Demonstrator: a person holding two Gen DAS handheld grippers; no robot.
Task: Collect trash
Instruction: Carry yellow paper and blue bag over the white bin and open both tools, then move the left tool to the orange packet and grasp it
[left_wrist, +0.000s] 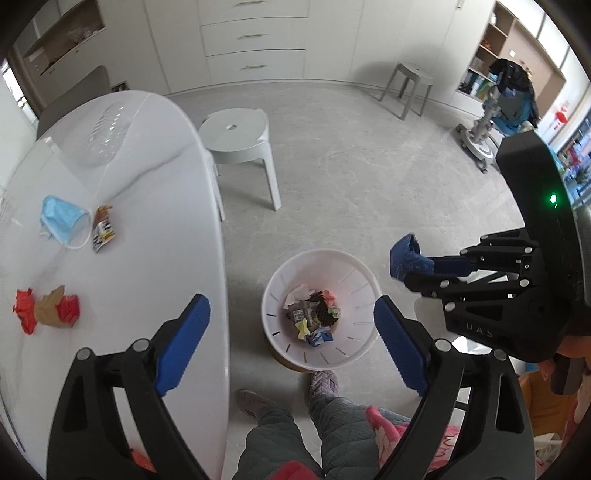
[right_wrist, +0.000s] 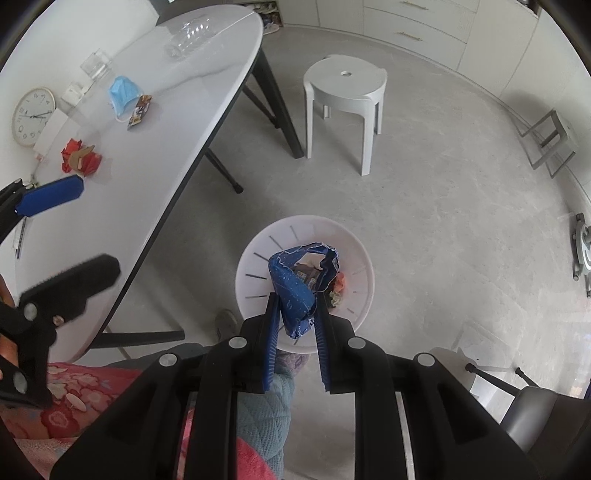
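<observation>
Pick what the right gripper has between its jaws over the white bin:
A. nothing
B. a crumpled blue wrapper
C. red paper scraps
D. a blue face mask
B: the right gripper has its jaws around a crumpled blue wrapper above the white bin.

Bin (left_wrist: 319, 291) sits on floor just right of table (left_wrist: 147, 221) edge, w/ scraps (left_wrist: 314, 314) in it; person's feet (left_wrist: 325, 382) just before it, stool (left_wrist: 236, 134) behind it, 2nd stool (left_wrist: 408, 86) further back by the cabinets. On table: mask (left_wrist: 61, 218) w/ snack packet (left_wrist: 103, 229) touching its right side, crumpled paper (left_wrist: 48, 308) nearer the viewer, clear bottle (left_wrist: 107, 133) at far end. Wrapper (right_wrist: 301, 291) sits between right gripper (right_wrist: 295, 350) fingers above bin; left gripper (left_wrist: 291, 345) spans table edge and bin.
</observation>
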